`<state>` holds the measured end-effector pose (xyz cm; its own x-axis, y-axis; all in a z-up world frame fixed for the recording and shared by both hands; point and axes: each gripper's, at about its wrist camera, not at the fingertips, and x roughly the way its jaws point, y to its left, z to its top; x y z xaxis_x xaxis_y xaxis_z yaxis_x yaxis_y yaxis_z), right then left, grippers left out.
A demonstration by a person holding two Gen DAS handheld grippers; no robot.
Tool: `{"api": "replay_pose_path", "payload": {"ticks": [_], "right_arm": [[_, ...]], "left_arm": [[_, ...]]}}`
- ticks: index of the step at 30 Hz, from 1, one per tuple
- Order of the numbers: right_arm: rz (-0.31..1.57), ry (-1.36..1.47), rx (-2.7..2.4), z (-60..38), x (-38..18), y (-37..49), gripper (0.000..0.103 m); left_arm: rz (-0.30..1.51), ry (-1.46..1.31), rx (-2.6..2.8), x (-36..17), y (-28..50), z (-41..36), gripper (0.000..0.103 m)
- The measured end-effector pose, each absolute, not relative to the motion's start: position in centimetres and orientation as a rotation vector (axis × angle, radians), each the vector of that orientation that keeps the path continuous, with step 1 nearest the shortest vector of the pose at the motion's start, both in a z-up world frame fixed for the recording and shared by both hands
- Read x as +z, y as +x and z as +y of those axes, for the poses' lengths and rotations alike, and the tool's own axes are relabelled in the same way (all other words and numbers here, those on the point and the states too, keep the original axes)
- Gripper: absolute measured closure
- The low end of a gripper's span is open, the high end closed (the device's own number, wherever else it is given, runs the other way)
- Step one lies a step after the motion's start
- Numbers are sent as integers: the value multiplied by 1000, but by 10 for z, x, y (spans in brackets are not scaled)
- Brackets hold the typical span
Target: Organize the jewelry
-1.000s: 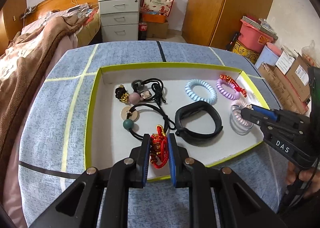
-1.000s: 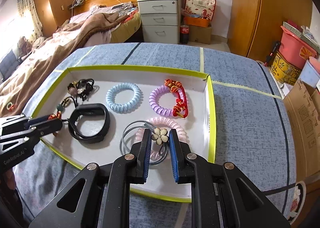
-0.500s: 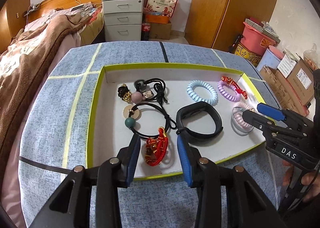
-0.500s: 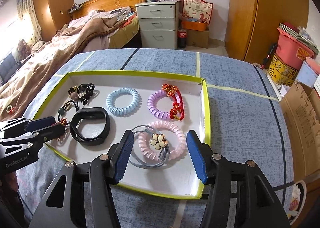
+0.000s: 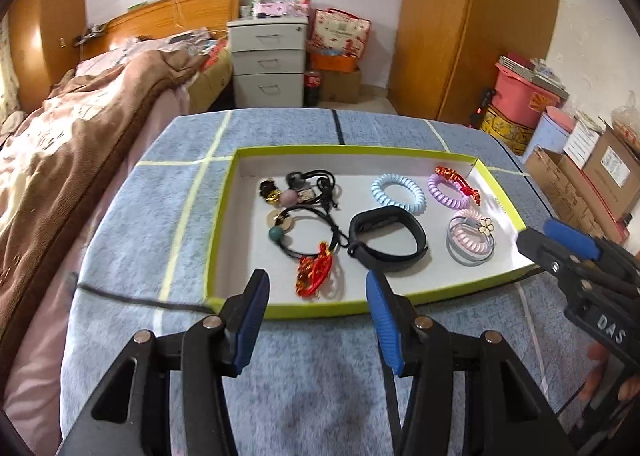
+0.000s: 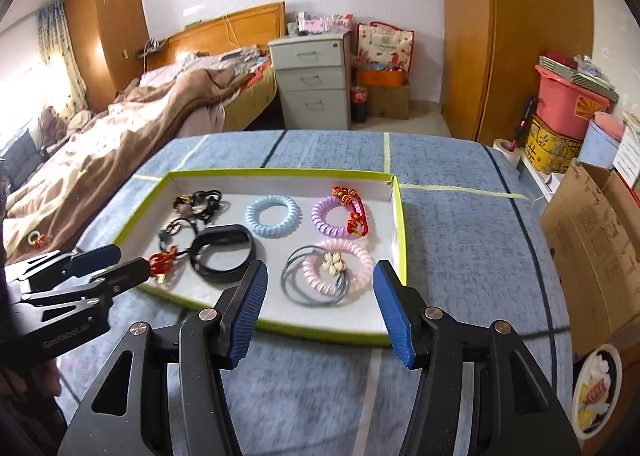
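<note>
A shallow white tray with a lime-green rim [image 5: 320,311] [image 6: 400,232] lies on the blue cloth and holds the jewelry. In it are a red knotted charm [image 5: 314,270] [image 6: 162,259], a black wristband [image 5: 387,242] [image 6: 222,252], black hair ties with beads [image 5: 304,212], a light blue coil tie [image 5: 397,193] [image 6: 272,215], a purple coil tie with a red charm [image 5: 450,189] [image 6: 340,214], and a pink coil tie with a flower over grey rings [image 5: 472,234] [image 6: 334,270]. My left gripper [image 5: 316,296] is open and empty, just in front of the tray's near rim. My right gripper [image 6: 318,290] is open and empty, in front of the pink coil tie.
The tray sits on a table under a blue cloth with yellow tape lines [image 5: 192,200]. A bed with a brown blanket [image 5: 80,128] is at the left. A grey drawer unit [image 6: 312,80], a wooden wardrobe [image 6: 500,36] and cardboard boxes [image 6: 592,236] stand behind and to the right.
Both grippers opened and drew back from the tray. The left let go of the red charm, the right let go of the flower hair tie; both items now lie in the tray.
</note>
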<state>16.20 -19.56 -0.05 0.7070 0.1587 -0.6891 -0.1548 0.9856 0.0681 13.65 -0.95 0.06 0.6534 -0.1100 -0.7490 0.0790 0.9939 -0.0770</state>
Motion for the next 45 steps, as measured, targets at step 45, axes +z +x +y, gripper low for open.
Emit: {"api": "replay_pose_path", "payload": {"ticks": [45], "right_arm": [[728,2,170,-177,8,105,47]], "left_arm": [[791,-27,-11,16,86,-4,51]]}}
